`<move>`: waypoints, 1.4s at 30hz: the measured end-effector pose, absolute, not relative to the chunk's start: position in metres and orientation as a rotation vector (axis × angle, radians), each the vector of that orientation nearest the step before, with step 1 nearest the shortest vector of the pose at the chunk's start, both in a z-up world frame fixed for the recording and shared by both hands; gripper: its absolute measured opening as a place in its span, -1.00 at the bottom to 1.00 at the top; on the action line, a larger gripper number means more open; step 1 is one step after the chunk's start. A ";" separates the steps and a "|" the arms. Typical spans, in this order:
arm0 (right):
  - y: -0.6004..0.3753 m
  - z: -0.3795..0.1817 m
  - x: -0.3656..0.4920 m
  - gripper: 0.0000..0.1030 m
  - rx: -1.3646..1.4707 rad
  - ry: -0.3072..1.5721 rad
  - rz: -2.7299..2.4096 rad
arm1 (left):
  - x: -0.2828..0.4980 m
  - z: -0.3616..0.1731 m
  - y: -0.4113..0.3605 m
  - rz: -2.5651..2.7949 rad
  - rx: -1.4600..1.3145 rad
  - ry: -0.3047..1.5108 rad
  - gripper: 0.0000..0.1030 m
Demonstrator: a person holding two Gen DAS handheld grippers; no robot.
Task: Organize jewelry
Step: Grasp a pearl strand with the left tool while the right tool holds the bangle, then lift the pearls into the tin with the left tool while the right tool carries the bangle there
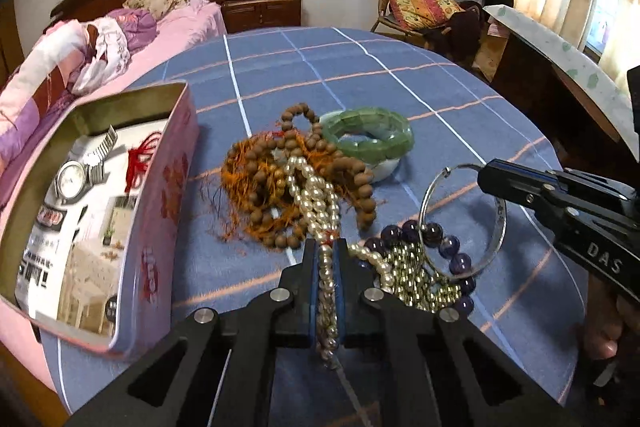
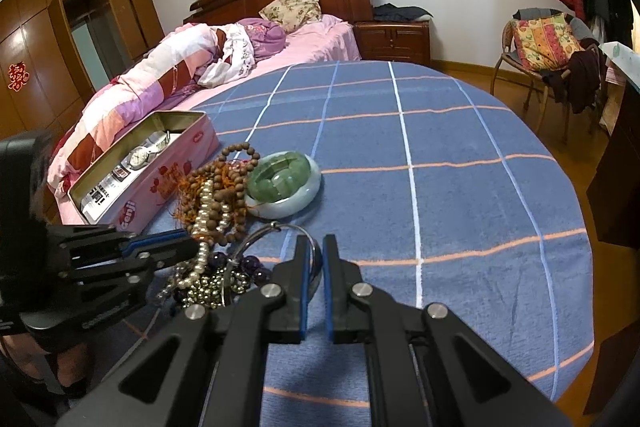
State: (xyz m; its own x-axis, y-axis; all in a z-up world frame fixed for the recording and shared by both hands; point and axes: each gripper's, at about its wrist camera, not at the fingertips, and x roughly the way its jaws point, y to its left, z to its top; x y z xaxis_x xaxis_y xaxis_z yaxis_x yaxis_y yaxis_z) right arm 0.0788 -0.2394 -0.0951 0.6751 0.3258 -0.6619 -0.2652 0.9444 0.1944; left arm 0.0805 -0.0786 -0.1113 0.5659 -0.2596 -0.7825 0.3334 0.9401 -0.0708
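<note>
Clamped between the blue pads of the left gripper (image 1: 327, 259), a pearl necklace (image 1: 316, 195) runs from the jaws up into a heap of jewelry on a blue checked cloth (image 1: 360, 75). No earlier frame shows the closing; the pads press on the strand now. Just right of the jaws lie a coil of small gold beads (image 1: 416, 279) and a dark purple bead bracelet (image 1: 440, 247), tangled together near the cloth's near edge. Across them rests a thin silver bangle (image 1: 464, 223), pinched at its rim by the right gripper (image 2: 316, 255), whose jaws are closed on it. Beyond the pearls, brown wooden prayer beads (image 1: 280, 171) with orange tassels pile up toward the cloth's middle, and a green stone bracelet (image 1: 368, 135) sits on a pale jade bangle (image 2: 288, 207) touching them. At the cloth's left edge stands an open pink tin (image 1: 160, 219), holding a silver wristwatch (image 1: 76, 179), a red knotted cord (image 1: 140, 159) and a printed card. Behind, a bed (image 2: 312, 39) with pink covers and a chair (image 2: 540, 47) with a patterned cushion line the wall.
</note>
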 end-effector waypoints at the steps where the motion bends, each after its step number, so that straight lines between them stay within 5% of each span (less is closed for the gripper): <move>1: -0.240 -0.095 0.078 -0.84 0.085 0.762 0.333 | 0.079 -0.112 -0.078 -0.356 0.082 0.911 -0.88; 4: -0.241 -0.095 0.078 -0.84 0.086 0.764 0.334 | 0.074 -0.114 -0.077 -0.350 0.083 0.916 -0.82; 8: -0.240 -0.094 0.078 -0.83 0.083 0.763 0.334 | 0.077 -0.116 -0.074 -0.307 0.086 0.915 -0.19; 12: -0.239 -0.095 0.078 -0.83 0.081 0.765 0.333 | 0.082 -0.119 -0.074 -0.308 0.082 0.919 -0.14; 14: -0.239 -0.096 0.078 -0.84 0.080 0.766 0.333 | 0.083 -0.120 -0.077 -0.305 0.096 0.925 -0.15; 17: -0.239 -0.096 0.078 -0.83 0.083 0.766 0.333 | 0.079 -0.120 -0.081 -0.332 0.119 0.926 -0.75; 21: -0.238 -0.095 0.078 -0.83 0.086 0.764 0.331 | 0.067 -0.116 -0.079 -0.370 0.106 0.949 -0.90; 42: -0.237 -0.066 0.070 -0.81 0.105 0.687 0.362 | 0.044 -0.019 -0.034 -0.336 0.059 0.664 -0.89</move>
State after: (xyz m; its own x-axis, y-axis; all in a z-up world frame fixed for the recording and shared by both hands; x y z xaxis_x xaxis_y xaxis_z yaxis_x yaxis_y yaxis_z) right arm 0.0696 -0.2368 -0.0655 0.7138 0.3603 -0.6005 -0.2921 0.9325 0.2123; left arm 0.0439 -0.0344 -0.0188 0.7356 -0.2873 -0.6134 0.3246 0.9444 -0.0529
